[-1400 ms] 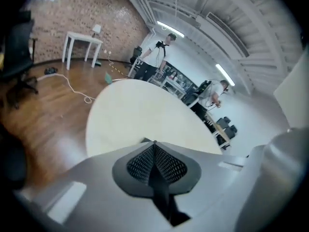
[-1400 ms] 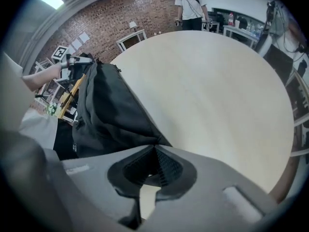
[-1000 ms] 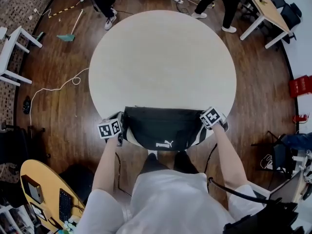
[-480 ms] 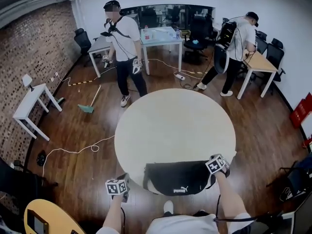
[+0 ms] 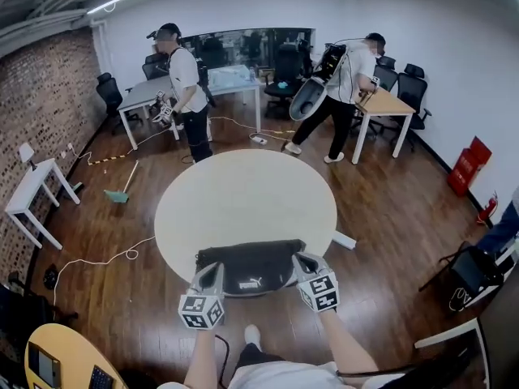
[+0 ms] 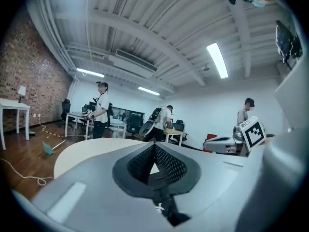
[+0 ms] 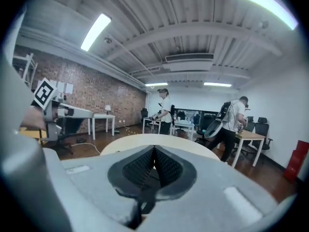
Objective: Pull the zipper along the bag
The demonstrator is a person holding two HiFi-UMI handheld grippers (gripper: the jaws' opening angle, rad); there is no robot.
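The black bag [image 5: 251,267] with white print lies flat at the near edge of the round white table [image 5: 243,193]. My left gripper [image 5: 214,272] hovers over the bag's near left part and my right gripper [image 5: 306,261] over its near right part, both lifted off it. In the left gripper view the left gripper [image 6: 154,147] has its pads pressed together with nothing between them, pointing level across the table [image 6: 91,151]. The right gripper [image 7: 154,150] in its own view is likewise shut and empty. Neither gripper view shows the bag.
Two people [image 5: 185,87] [image 5: 345,79] stand beyond the table among desks [image 5: 388,104] and office chairs. A white cable [image 5: 97,259] lies on the wood floor at left. A yellow desk [image 5: 57,363] sits at lower left, a red box [image 5: 466,167] at right.
The head view has tilted up from the tabletop to the room. Both grippers left the bag's two ends and rose toward the camera, closer together.
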